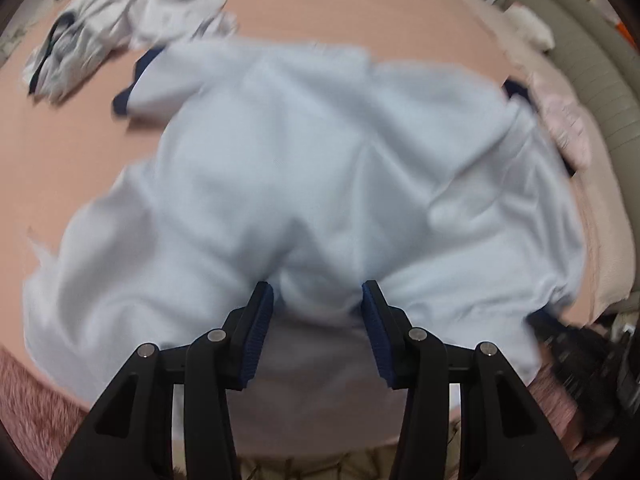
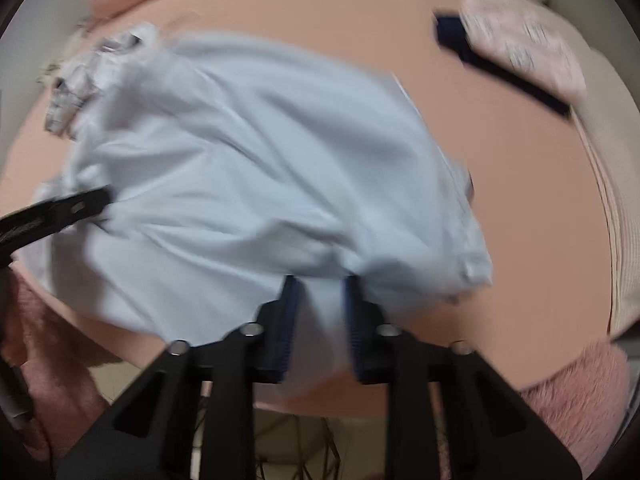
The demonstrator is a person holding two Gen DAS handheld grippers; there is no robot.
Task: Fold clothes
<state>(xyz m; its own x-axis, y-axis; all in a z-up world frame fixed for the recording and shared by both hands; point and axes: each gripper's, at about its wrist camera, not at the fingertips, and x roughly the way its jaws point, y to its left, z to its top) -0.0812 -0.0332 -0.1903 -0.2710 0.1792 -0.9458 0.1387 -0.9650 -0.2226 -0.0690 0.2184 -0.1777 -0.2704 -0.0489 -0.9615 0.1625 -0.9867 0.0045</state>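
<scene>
The pale blue shirt (image 1: pixel 320 168) lies bunched between both grippers' parted jaws, left gripper (image 1: pixel 318 296) wider than right gripper (image 2: pixel 318 288); neither visibly pinches it.

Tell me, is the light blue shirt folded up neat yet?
Not yet. The light blue shirt lies spread and rumpled over the pink bed cover, one dark-cuffed sleeve sticking out.

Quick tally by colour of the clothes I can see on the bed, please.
Light blue garment, navy trim: 1
Grey-white crumpled garment: 1
Pale pink item at the far right edge: 1
Navy piece beside the pink one: 1
Total: 4; blur may hide more.
</scene>
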